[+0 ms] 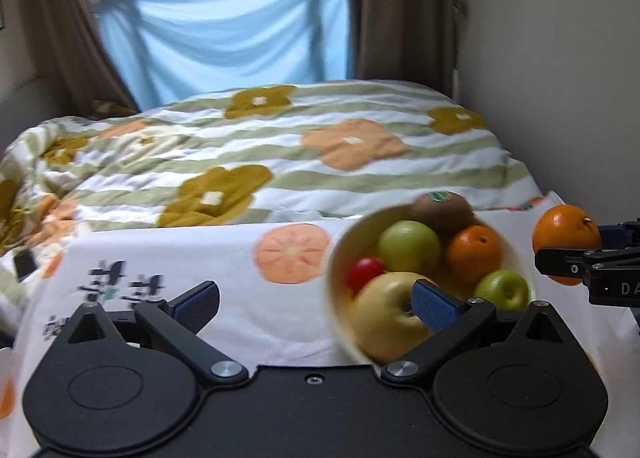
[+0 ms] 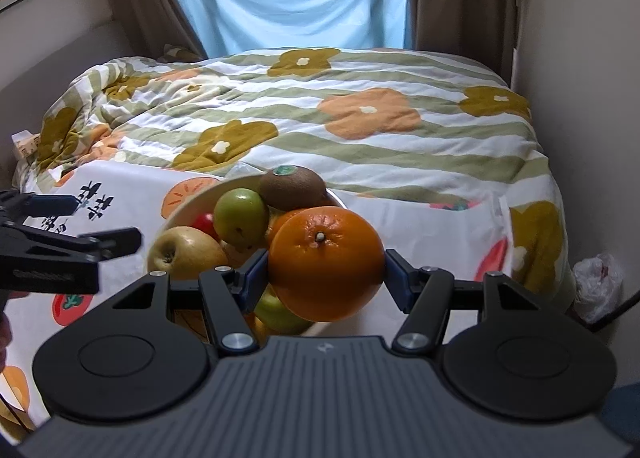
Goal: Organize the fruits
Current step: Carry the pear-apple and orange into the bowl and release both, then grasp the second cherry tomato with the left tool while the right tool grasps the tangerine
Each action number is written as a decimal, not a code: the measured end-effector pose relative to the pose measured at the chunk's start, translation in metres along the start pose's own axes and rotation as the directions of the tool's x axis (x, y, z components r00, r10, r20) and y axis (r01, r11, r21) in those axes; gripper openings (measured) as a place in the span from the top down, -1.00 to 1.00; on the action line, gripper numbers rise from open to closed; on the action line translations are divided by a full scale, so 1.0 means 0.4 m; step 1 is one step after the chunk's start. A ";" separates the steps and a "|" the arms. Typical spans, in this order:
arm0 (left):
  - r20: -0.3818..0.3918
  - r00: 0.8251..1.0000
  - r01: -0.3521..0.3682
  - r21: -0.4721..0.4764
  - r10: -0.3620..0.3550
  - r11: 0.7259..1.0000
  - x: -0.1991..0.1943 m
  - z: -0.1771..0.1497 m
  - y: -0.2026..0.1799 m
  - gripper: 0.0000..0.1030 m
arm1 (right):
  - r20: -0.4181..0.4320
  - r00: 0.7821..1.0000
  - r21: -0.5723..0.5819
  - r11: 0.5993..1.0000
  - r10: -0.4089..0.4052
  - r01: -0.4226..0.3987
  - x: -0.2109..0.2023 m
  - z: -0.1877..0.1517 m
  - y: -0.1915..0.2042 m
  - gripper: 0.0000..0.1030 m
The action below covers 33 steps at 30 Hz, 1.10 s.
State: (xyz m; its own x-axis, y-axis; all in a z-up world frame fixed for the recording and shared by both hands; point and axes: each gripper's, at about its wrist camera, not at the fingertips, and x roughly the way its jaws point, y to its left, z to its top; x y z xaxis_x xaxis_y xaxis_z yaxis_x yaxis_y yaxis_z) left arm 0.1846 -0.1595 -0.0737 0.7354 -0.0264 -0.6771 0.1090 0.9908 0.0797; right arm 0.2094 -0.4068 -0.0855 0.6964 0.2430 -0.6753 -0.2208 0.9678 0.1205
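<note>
A cream bowl [image 1: 332,258] stands on the printed cloth and holds a kiwi [image 1: 442,210], two green apples [image 1: 410,246], an orange [image 1: 474,254], a small red fruit [image 1: 364,272] and a yellow apple [image 1: 384,318]. My left gripper [image 1: 314,294] is open wide with nothing between its fingers, just left of the bowl. Its right finger [image 1: 434,304] overlaps the yellow apple in this view. My right gripper [image 2: 324,270] is shut on a large orange [image 2: 326,262], held above the near right side of the bowl [image 2: 180,214]. That held orange [image 1: 566,232] also shows at the right edge of the left wrist view.
The bowl stands on a white cloth [image 1: 224,258] printed with persimmons, at the foot of a bed with a flowered quilt [image 2: 360,130]. Curtains and a blue sheet hang behind. A wall runs along the right, with a white plastic bag [image 2: 598,282] on the floor.
</note>
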 end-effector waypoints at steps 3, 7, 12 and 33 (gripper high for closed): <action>0.011 1.000 -0.027 -0.027 0.027 0.999 -0.023 -0.008 0.029 -1.00 | 0.002 1.000 -0.025 0.999 0.023 -0.023 0.011 0.010 0.026 -0.48; 0.007 0.996 -0.093 -0.018 0.093 0.996 -0.040 -0.024 0.048 -1.00 | -0.004 0.998 -0.056 0.997 0.055 -0.055 0.040 0.019 0.063 -0.48; 0.013 0.990 -0.140 -0.023 0.141 0.990 -0.066 -0.051 0.071 -1.00 | -0.012 0.997 -0.081 0.993 0.081 -0.082 0.083 0.020 0.094 -0.48; 0.000 0.994 -0.110 -0.071 0.110 0.991 -0.115 -0.091 0.070 -1.00 | 0.083 0.996 -0.104 0.994 0.045 -0.036 0.039 0.004 0.114 -1.00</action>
State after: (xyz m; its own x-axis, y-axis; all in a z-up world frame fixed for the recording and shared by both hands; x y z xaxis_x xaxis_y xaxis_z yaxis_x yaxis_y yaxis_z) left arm 0.1295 -0.1259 -0.0669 0.7432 0.0830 -0.6639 -0.0200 0.9946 0.1019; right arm 0.2114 -0.3589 -0.0892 0.7403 0.2908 -0.6061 -0.3157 0.9464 0.0684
